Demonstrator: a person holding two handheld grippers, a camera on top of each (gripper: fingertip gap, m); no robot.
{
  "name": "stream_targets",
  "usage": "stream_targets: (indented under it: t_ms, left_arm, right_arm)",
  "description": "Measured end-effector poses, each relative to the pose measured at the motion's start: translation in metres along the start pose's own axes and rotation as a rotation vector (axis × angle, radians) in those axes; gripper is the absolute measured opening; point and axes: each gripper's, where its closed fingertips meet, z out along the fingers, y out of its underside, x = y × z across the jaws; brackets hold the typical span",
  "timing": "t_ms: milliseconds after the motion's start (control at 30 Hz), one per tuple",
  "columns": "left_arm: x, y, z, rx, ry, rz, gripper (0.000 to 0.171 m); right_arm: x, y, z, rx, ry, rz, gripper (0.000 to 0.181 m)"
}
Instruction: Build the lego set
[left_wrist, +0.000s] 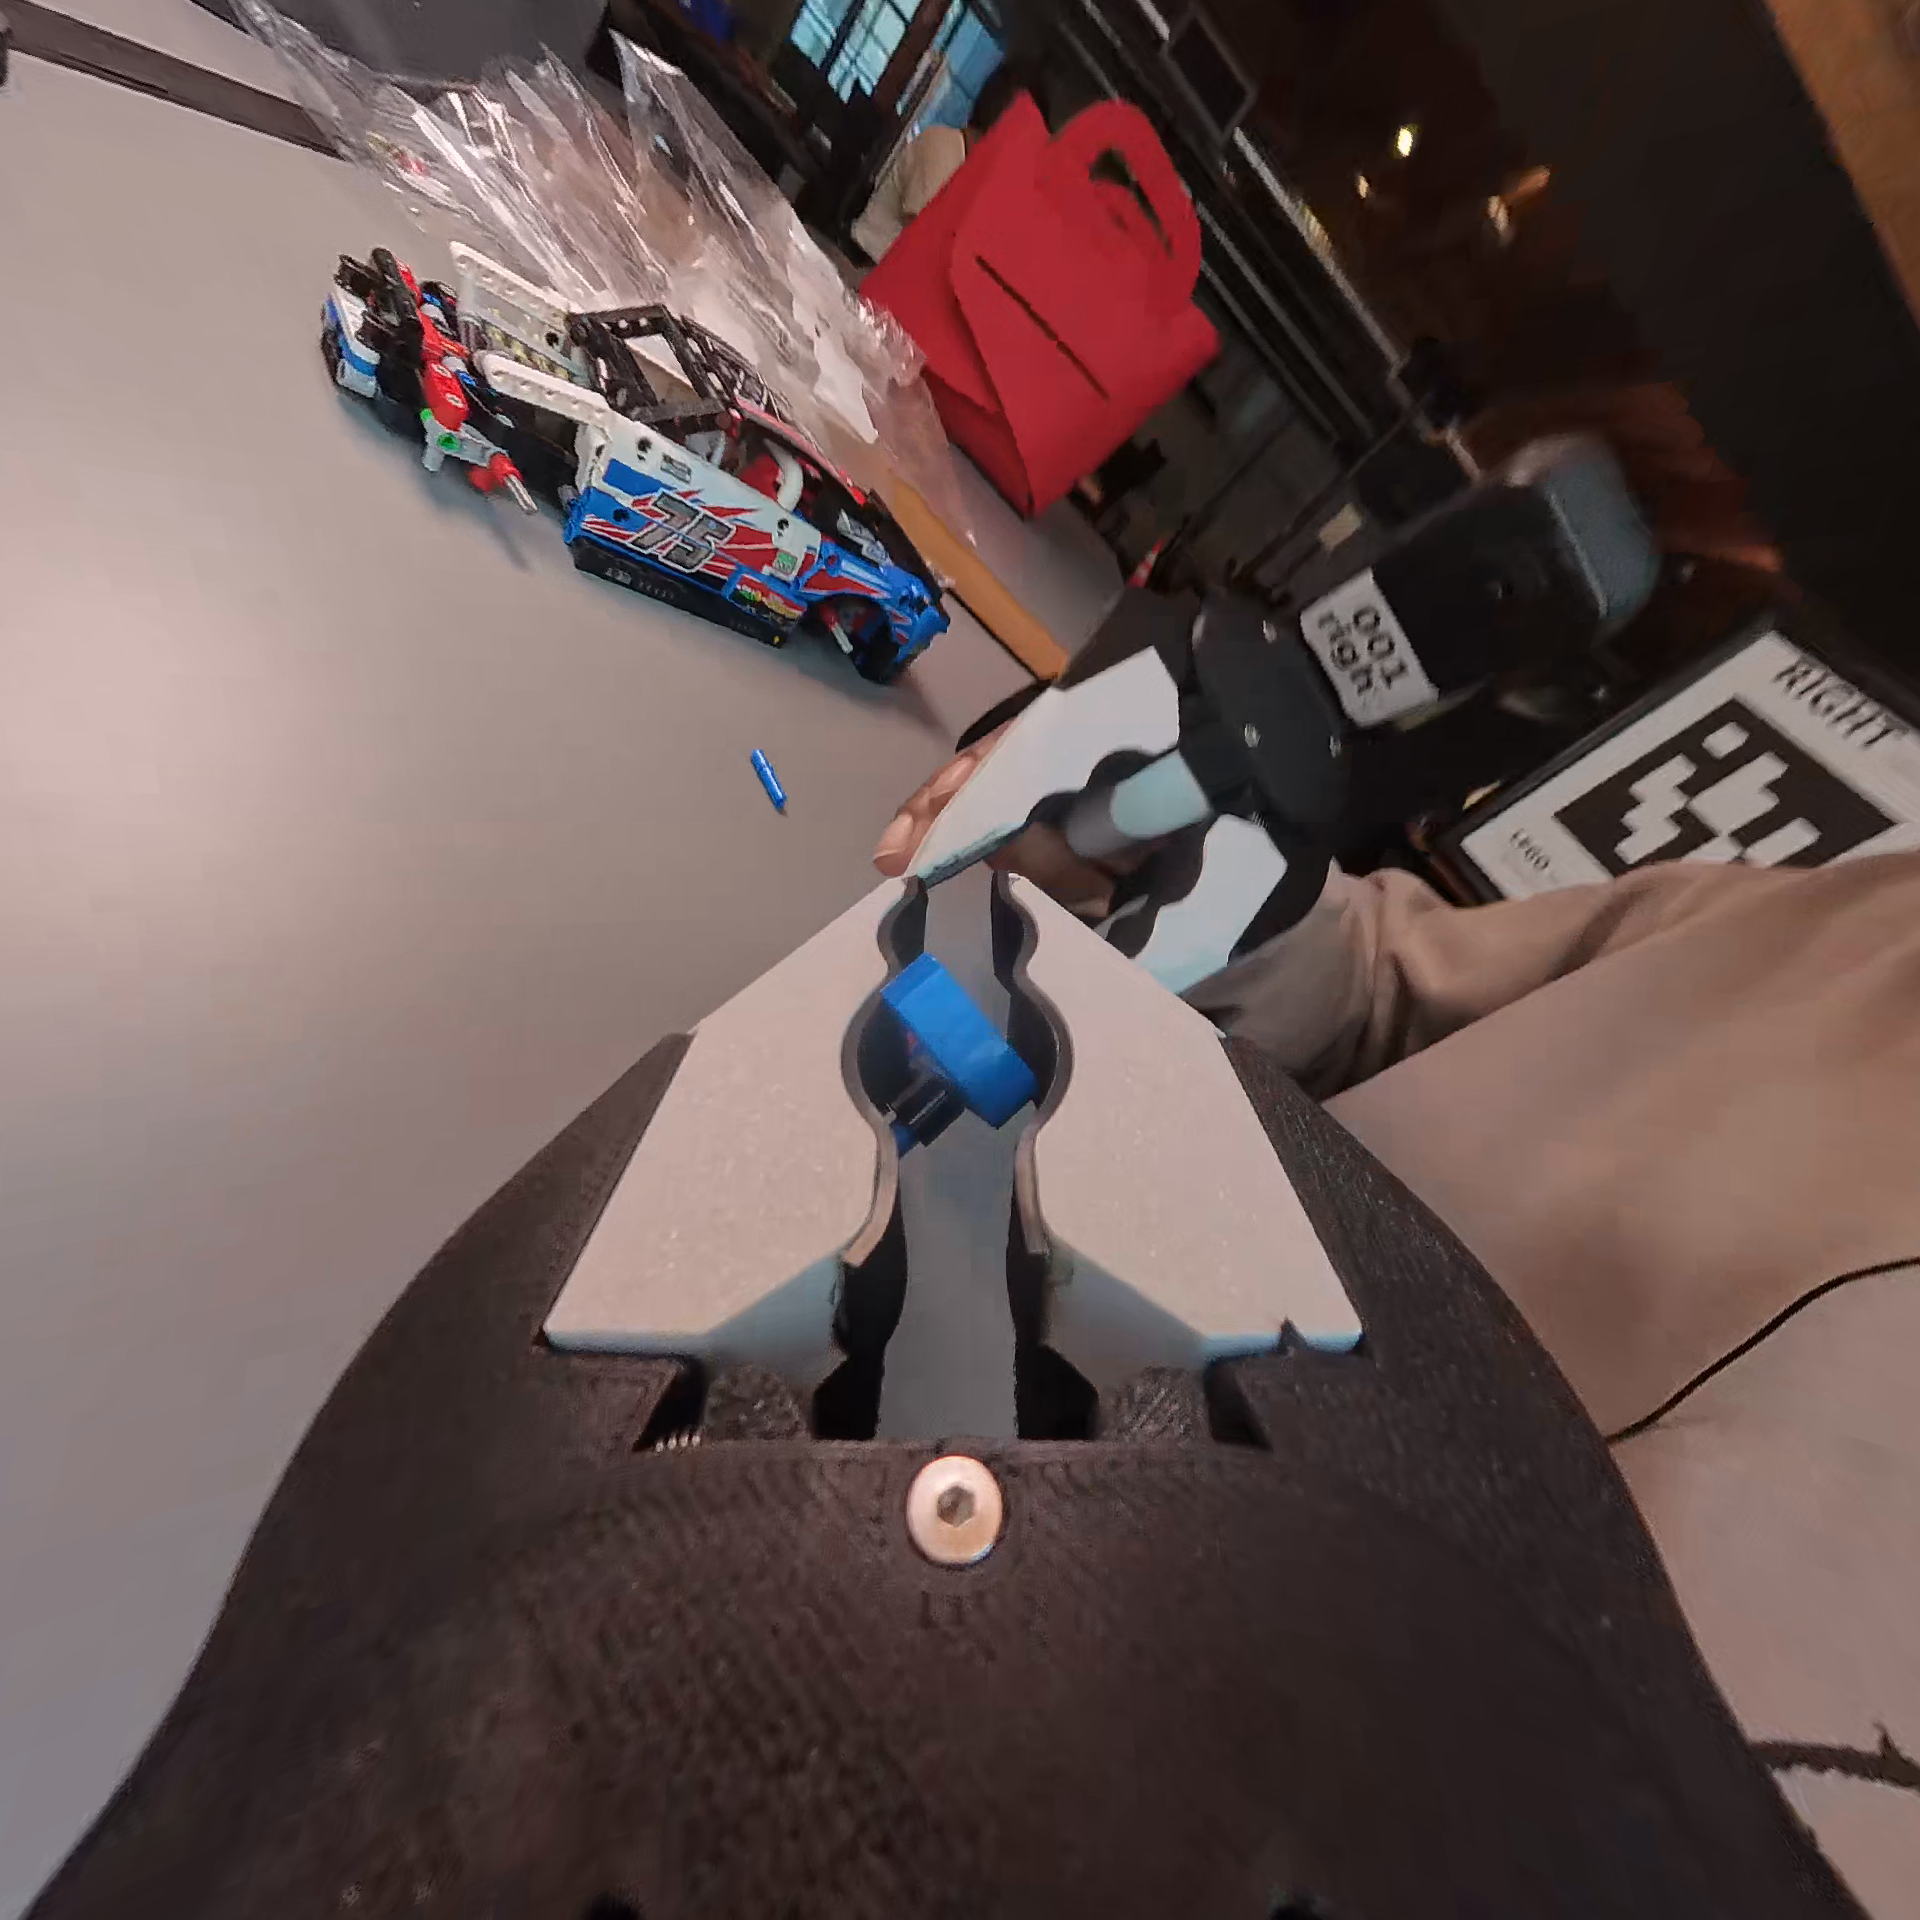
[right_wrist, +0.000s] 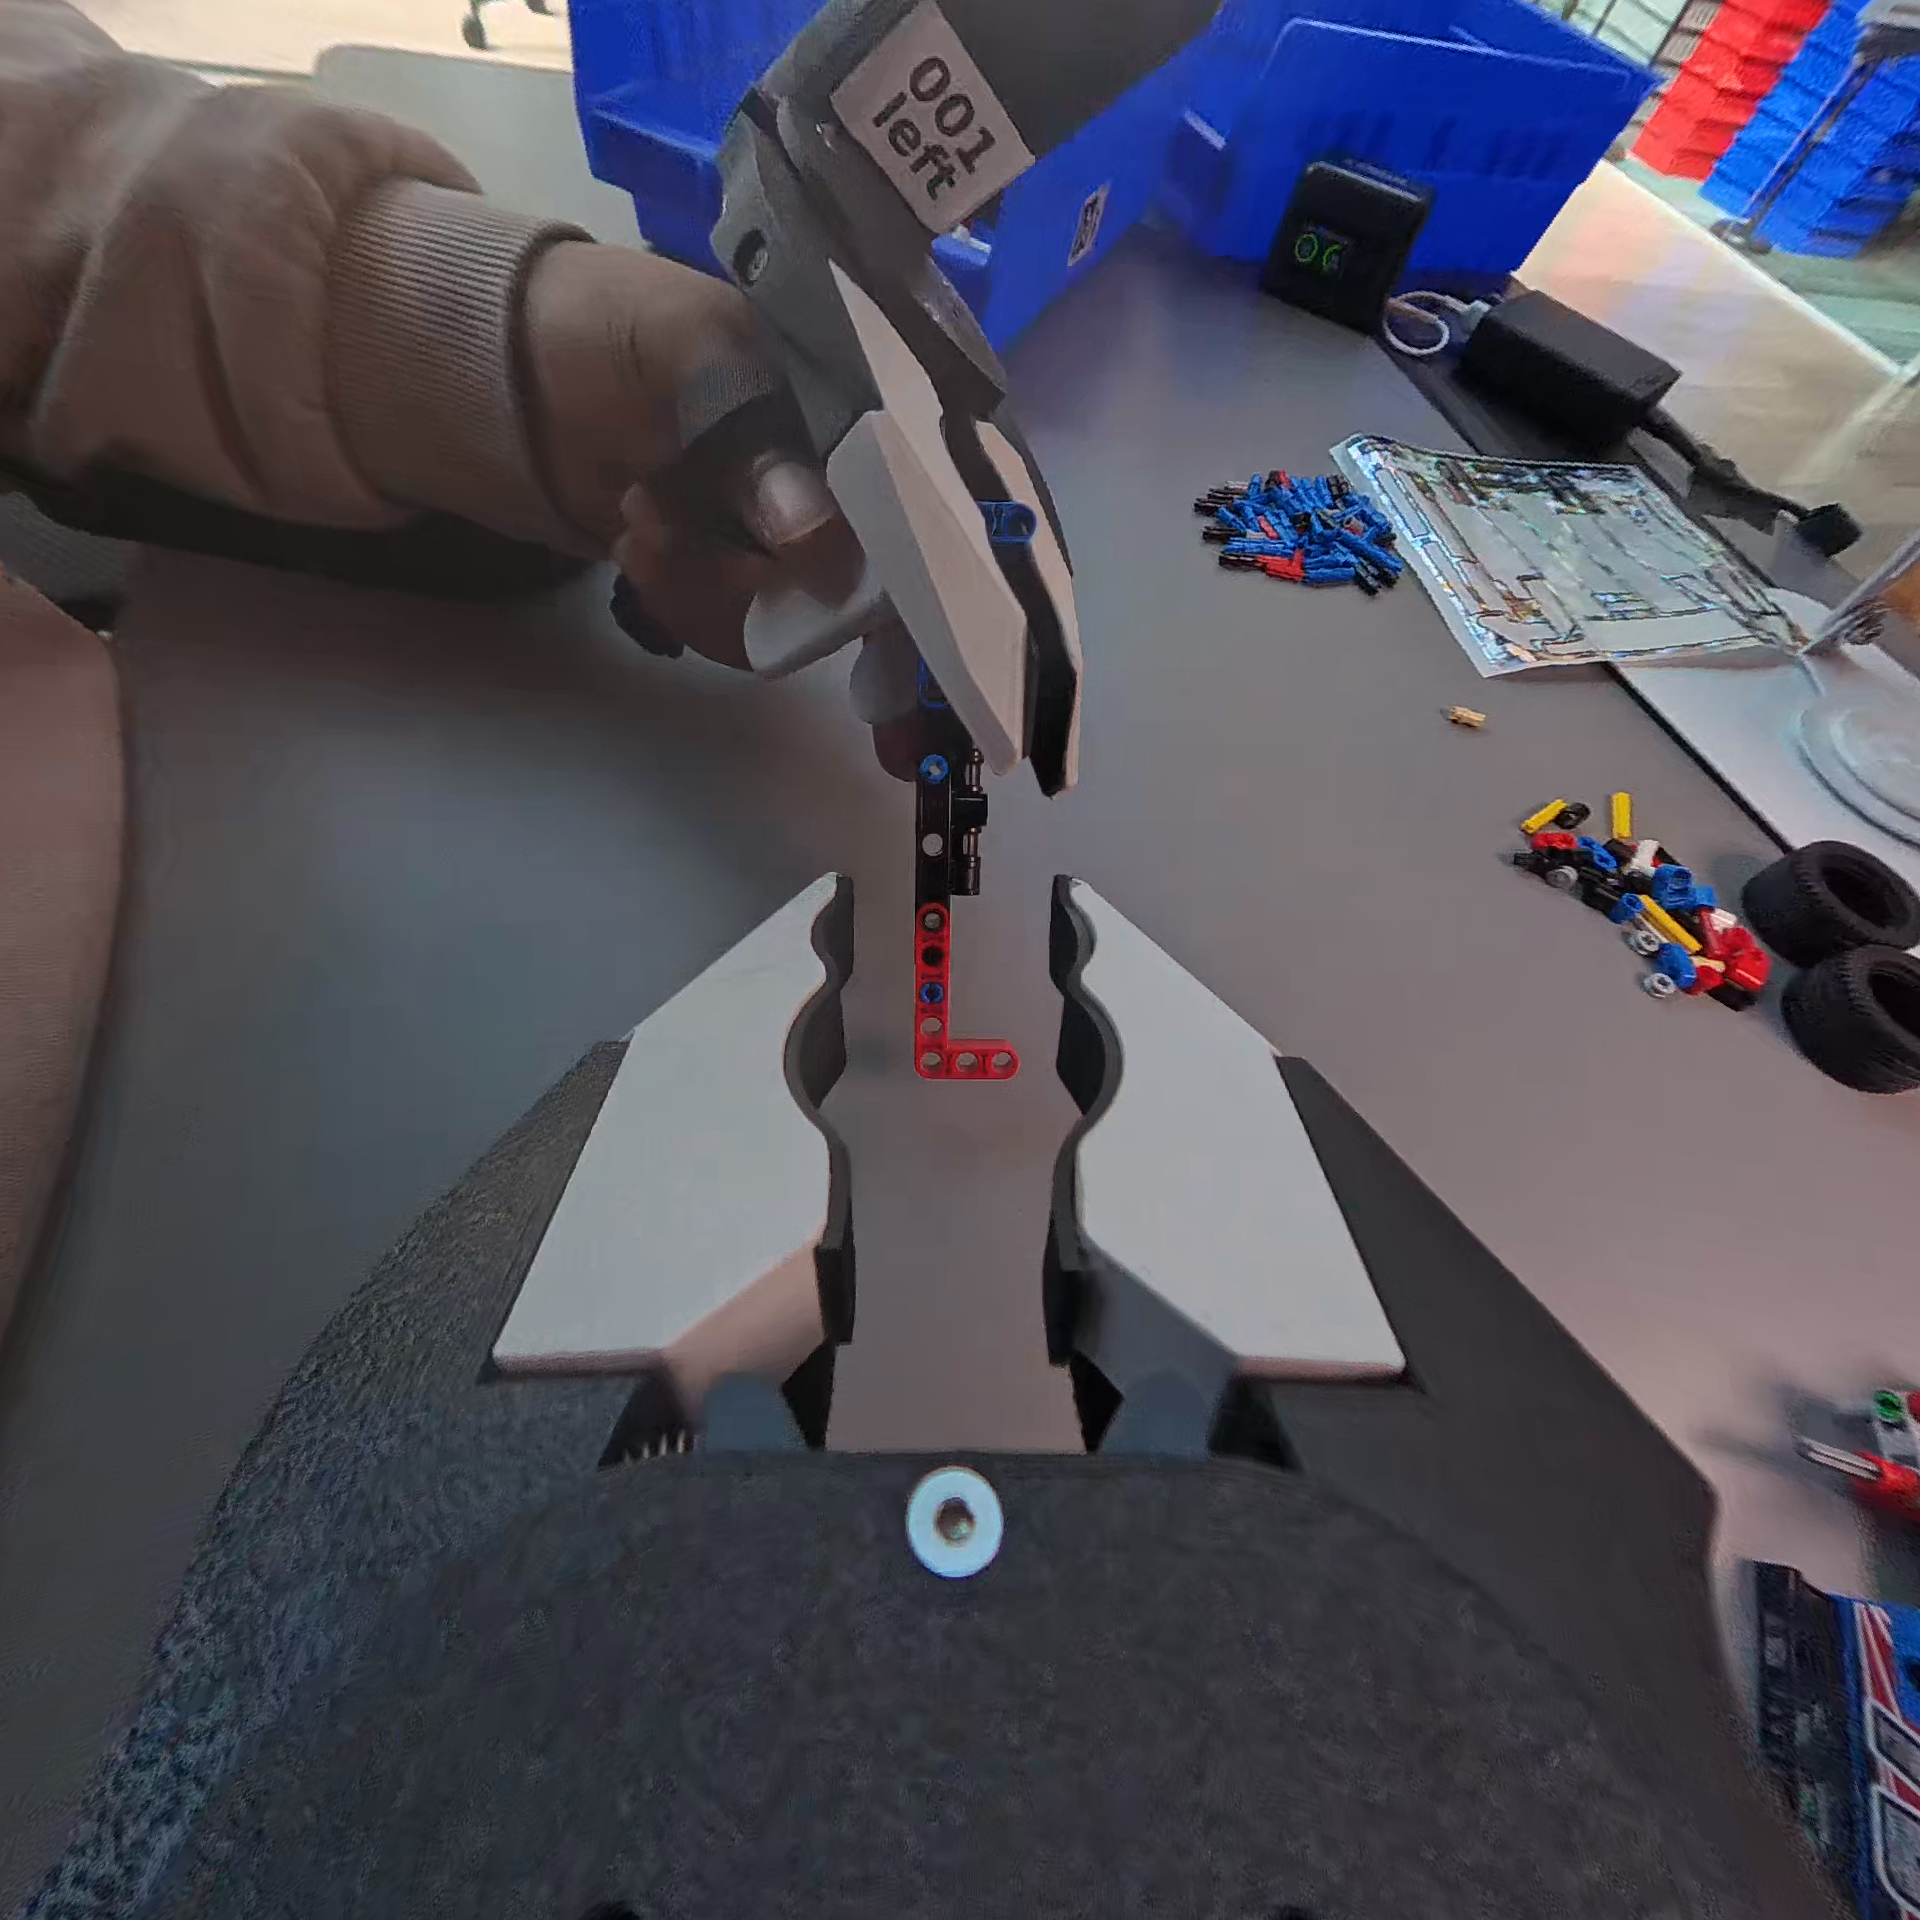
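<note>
My left gripper (left_wrist: 956, 894) is shut on a small lego assembly; its blue piece (left_wrist: 951, 1049) shows between the pads. In the right wrist view the left gripper (right_wrist: 1029, 758) holds this assembly (right_wrist: 935, 935) upright over the grey table: a black beam with a red L-shaped beam (right_wrist: 961, 1060) at the bottom. My right gripper (right_wrist: 951, 894) is open and empty, its fingers either side of the red L in the picture but nearer the camera. It also shows in the left wrist view (left_wrist: 997, 810), close to my left fingertips. The part-built race car (left_wrist: 644, 488) stands farther off on the table.
A loose blue pin (left_wrist: 769, 779) lies on the table (left_wrist: 260, 831). Clear plastic bags (left_wrist: 644, 187) and a red bag (left_wrist: 1049, 301) lie behind the car. A pile of blue pins (right_wrist: 1299, 540), a printed sheet (right_wrist: 1558, 561), mixed pieces (right_wrist: 1642, 914), two black tyres (right_wrist: 1839, 966) and blue bins (right_wrist: 1403, 114) are at the right. My right tips are roughly 20 centimeters from the part-built race car (left_wrist: 644, 488).
</note>
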Motion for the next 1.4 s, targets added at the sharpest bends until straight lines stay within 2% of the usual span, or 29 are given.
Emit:
stream_targets:
  t_ms: [133,167,200,233,300,333,400,467,533,600,667,767,833,933,1033,1133,1267,1400]
  left_arm:
    - [-0.003,-0.020,0.002,0.181,0.053,-0.230,0.012]
    - [-0.002,-0.023,0.002,0.216,0.072,-0.283,0.012]
    - [-0.005,-0.025,0.002,0.242,0.068,-0.319,0.011]
    - [-0.007,-0.025,0.001,0.254,0.061,-0.331,0.011]
    - [-0.003,-0.020,0.002,0.206,0.066,-0.289,0.015]
    - [0.000,-0.018,0.003,0.174,0.058,-0.240,0.024]
    - [0.006,-0.014,0.000,0.101,0.047,-0.100,0.038]
    - [0.013,-0.008,-0.003,0.027,0.047,0.027,0.041]
    - [0.020,0.007,0.000,-0.081,0.076,0.094,0.039]
    - [0.034,0.028,0.006,-0.201,0.146,0.119,0.030]
    - [0.035,0.036,0.011,-0.224,0.140,0.149,0.017]
    - [0.022,0.032,0.013,-0.184,0.062,0.112,0.006]
    - [0.016,0.022,0.010,-0.114,0.071,-0.004,0.006]
    - [0.006,0.014,0.008,-0.033,0.080,-0.168,0.006]
    - [0.004,0.014,0.012,-0.017,0.086,-0.243,0.007]
    - [0.005,0.019,0.016,-0.032,0.093,-0.274,0.006]
    - [0.006,0.021,0.015,-0.034,0.122,-0.326,0.006]
    - [0.006,0.020,0.013,-0.035,0.102,-0.271,0.007]
  right_arm:
    - [0.007,0.006,0.021,-0.076,0.185,-0.168,0.041]
    - [0.016,0.012,0.023,-0.127,0.264,-0.240,0.036]
    - [0.022,0.015,0.023,-0.164,0.316,-0.308,0.023]
    - [0.022,0.014,0.022,-0.158,0.317,-0.343,0.018]
    - [0.016,0.016,0.022,-0.144,0.232,-0.286,0.013]
    - [0.012,0.018,0.022,-0.137,0.167,-0.234,0.012]
    - [0.003,0.021,0.015,-0.122,0.015,-0.076,0.011]
    - [-0.008,0.025,0.005,-0.119,-0.158,0.063,0.011]
    - [-0.022,0.027,-0.004,-0.104,-0.296,0.091,0.010]
    - [-0.031,0.026,-0.008,-0.097,-0.378,0.126,0.010]
    - [-0.035,0.026,-0.011,-0.105,-0.426,0.150,0.009]
    - [-0.027,0.030,-0.010,-0.127,-0.362,0.118,0.011]
    - [-0.014,0.023,-0.008,-0.092,-0.237,0.052,0.017]
    - [0.005,0.011,-0.005,-0.063,-0.001,-0.138,0.043]
    - [0.010,0.002,0.002,-0.062,0.143,-0.289,0.046]
    - [0.010,0.002,0.006,-0.064,0.180,-0.360,0.034]
    - [0.008,0.003,0.006,-0.063,0.154,-0.357,0.033]
    - [0.007,0.004,0.006,-0.056,0.147,-0.353,0.032]
